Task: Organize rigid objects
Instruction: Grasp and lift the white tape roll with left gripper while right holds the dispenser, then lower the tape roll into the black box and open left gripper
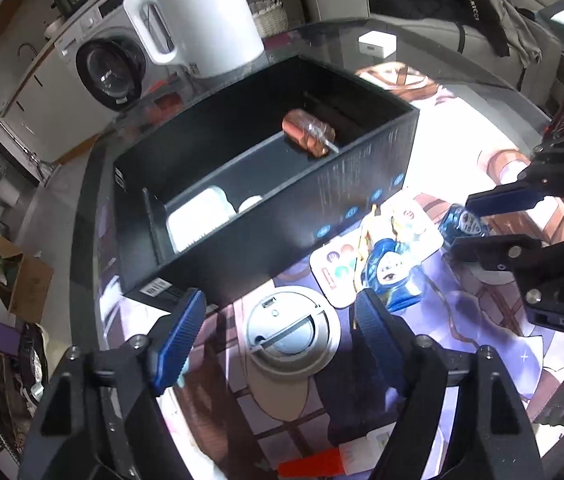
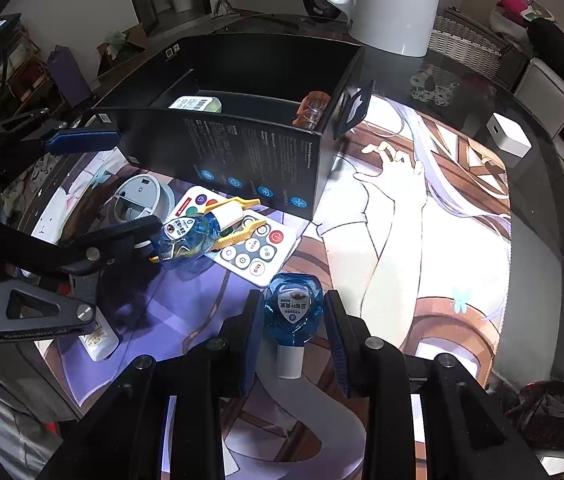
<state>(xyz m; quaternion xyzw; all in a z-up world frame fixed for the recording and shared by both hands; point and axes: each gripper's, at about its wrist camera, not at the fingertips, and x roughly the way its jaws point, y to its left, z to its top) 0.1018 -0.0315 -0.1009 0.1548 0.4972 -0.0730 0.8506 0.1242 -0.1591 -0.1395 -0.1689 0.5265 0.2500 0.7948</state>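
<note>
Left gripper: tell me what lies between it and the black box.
In the left wrist view, a round grey disc device lies on the mat between the open left gripper and the black box.

washing machine point(image 1: 110, 68) | grey sofa point(image 1: 461, 36) | glass table point(image 2: 541, 216)

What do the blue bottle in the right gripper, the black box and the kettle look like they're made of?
Blue bottle: clear tinted plastic, probably; light passes through and it has a white cap.
Black box: matte printed cardboard, judging by thin walls and a folded flap.
Kettle: smooth white plastic, seemingly, with a soft sheen.
</note>
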